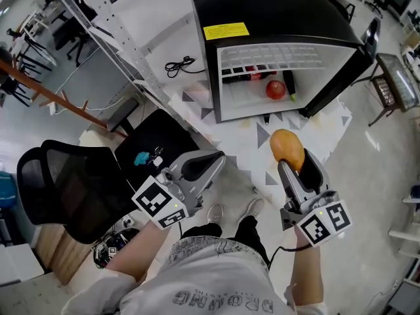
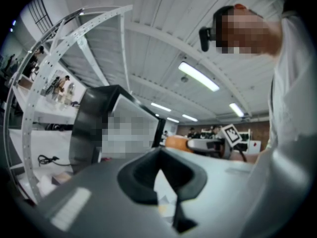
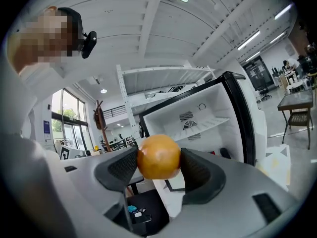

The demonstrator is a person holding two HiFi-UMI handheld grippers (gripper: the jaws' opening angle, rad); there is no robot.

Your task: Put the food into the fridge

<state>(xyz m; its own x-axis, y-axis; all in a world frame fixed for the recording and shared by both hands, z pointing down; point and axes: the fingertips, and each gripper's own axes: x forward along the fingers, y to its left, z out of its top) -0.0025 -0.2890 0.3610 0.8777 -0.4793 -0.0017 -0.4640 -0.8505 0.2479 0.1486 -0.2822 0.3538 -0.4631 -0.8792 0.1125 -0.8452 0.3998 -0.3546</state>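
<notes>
A small black fridge point(image 1: 262, 5) stands open on the floor ahead, its door point(image 1: 371, 37) swung to the right. On the white lower shelf lie a red apple point(image 1: 276, 89) and some dark items point(image 1: 249, 75). My right gripper point(image 1: 289, 152) is shut on a round orange fruit point(image 1: 287, 147), held short of the fridge opening; in the right gripper view the orange fruit point(image 3: 158, 156) sits squeezed between both pads, with the fridge point(image 3: 203, 118) behind it. My left gripper point(image 1: 211, 159) hangs lower left, shut with nothing in it. From the left gripper point(image 2: 159, 156) the fridge point(image 2: 91, 128) shows on the left.
A black mesh office chair point(image 1: 65, 189) stands at the left, with a black stool point(image 1: 157, 140) carrying small teal bits beside it. A white perforated rack point(image 1: 118, 35) and a black cable point(image 1: 178, 64) lie left of the fridge. A table point(image 1: 397, 77) stands at the right.
</notes>
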